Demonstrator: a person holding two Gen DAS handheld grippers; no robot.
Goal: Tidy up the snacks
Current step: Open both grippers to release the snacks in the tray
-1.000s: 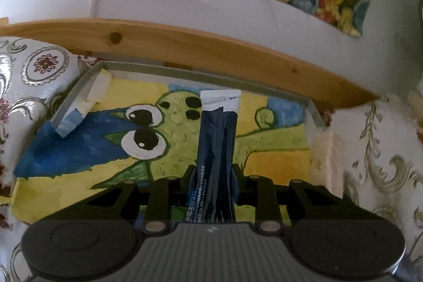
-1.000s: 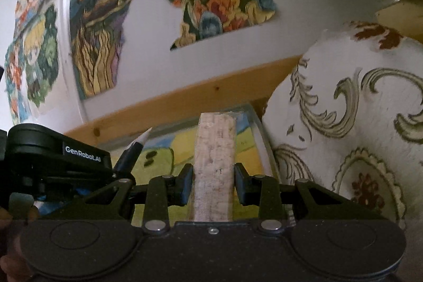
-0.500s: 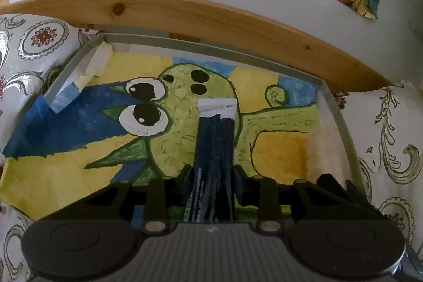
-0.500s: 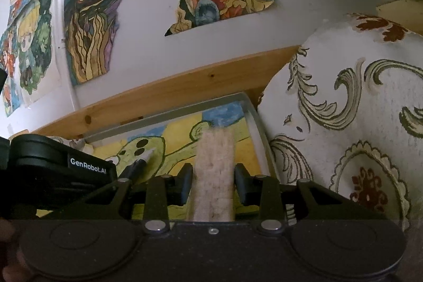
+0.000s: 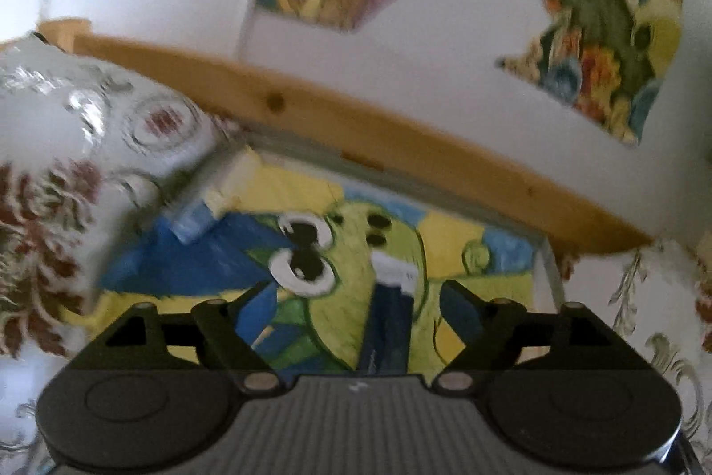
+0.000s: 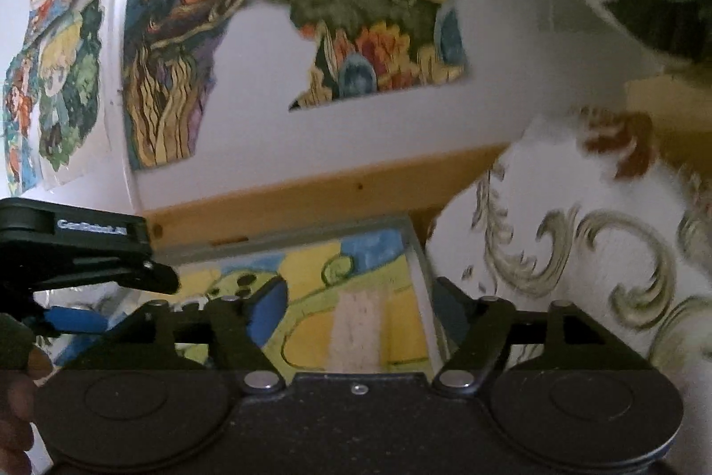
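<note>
1. Fingers of the left gripper (image 5: 353,297) stand spread wide, and the dark blue packet (image 5: 388,323) they pinched half a second ago lies free between them on the painted liner of the tray (image 5: 549,270).
2. Fingers of the right gripper (image 6: 356,306) are likewise parted; the pale wafer-like bar (image 6: 359,330) that was clamped there now rests on the yellow part of the liner, close to the tray's right wall, touching neither finger.
3. Both snacks have therefore been let go at almost the same moment. My reading is that this pair is delivered, and the next move calls for backing both tools out without dragging either item.
4. Blur in both views suggests the tools are moving, so whether either snack has fully settled is hard to tell.
5. Only the left view shows the blue packet with its white end over the green cartoon creature (image 5: 356,252); the tray's left wall and a loose flap of paper there also appear in this view alone.
6. Only the right view shows the pale bar, plus the other gripper's black body (image 6: 84,252) low at the left and part of a hand (image 6: 18,408) at the frame edge.
7. Farther off, patterned cushions (image 6: 578,252) flank the tray, a wooden rail (image 5: 356,127) runs behind it, and torn paintings (image 6: 369,25) hang on the white wall.
</note>
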